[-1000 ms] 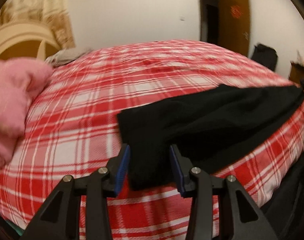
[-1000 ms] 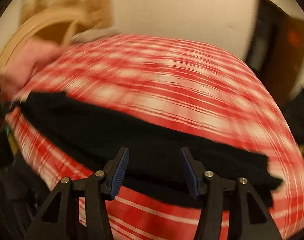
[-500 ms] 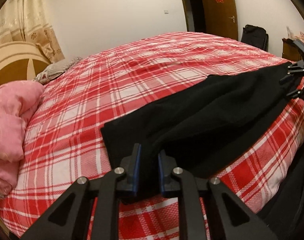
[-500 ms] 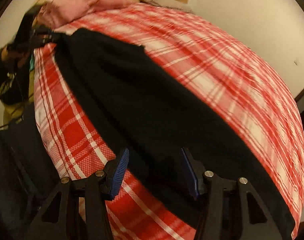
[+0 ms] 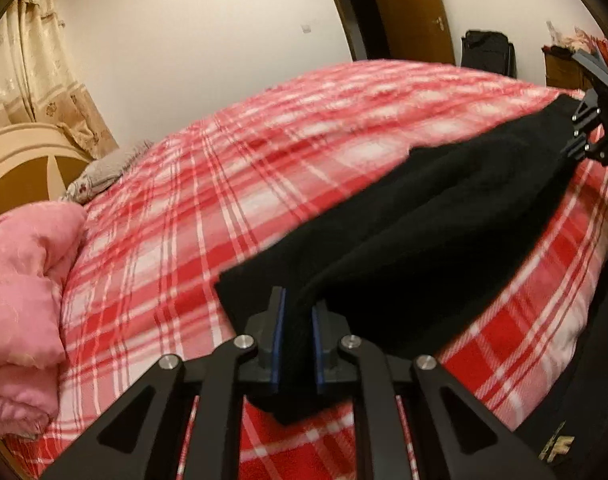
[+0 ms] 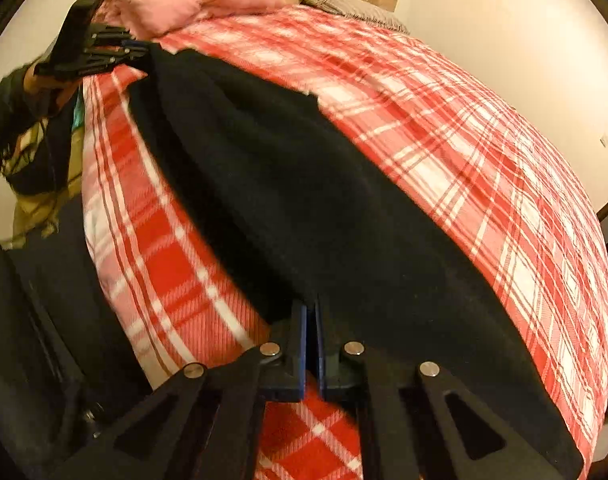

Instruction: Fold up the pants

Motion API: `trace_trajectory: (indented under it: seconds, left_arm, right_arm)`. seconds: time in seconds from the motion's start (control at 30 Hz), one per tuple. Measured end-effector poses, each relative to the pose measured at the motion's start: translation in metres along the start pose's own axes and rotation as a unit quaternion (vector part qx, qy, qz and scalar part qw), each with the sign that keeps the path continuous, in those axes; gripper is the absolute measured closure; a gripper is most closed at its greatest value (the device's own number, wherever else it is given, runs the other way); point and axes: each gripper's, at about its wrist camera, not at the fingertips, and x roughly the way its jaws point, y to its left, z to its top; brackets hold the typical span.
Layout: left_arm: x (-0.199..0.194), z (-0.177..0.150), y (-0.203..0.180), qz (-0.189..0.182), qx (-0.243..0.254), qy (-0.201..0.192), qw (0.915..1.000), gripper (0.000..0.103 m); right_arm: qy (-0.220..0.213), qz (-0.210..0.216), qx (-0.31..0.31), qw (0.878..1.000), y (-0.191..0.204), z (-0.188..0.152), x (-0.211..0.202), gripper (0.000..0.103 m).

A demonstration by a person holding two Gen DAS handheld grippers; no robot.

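Stretching between claws: black pants [image 5: 423,232] on plaid bed [image 5: 224,184]; left claw [image 5: 298,340], right claw [image 6: 311,340] each clamped on opposite ends.

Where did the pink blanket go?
The pink blanket is bunched at the left edge of the left wrist view, on the red plaid bed near the headboard, away from the black pants.
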Motion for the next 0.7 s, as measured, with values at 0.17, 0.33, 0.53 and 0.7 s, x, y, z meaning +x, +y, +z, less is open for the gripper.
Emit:
trace_trajectory:
  seconds: [0.17,0.33,0.53,0.7]
  left_arm:
    - [0.0,-0.02,-0.006,-0.017,0.008,0.012,0.9998,0.085]
    - [-0.01,-0.027,-0.001,-0.005,0.021,0.021,0.9995,0.076]
    - [-0.011,-0.045,0.016,0.031,0.036,0.053,0.9975,0.065]
    - [-0.015,-0.058,0.037,0.038,-0.004,0.063,0.9973,0.065]
  right_arm:
    - [0.006,0.009,0.005,1.0,-0.004,-0.006,0.012,0.099]
    - [0.011,0.01,0.006,1.0,-0.006,-0.012,0.007,0.096]
    - [0.01,0.023,0.013,1.0,-0.008,-0.03,-0.012,0.092]
    - [0.004,0.023,0.016,1.0,-0.013,-0.038,-0.024,0.09]
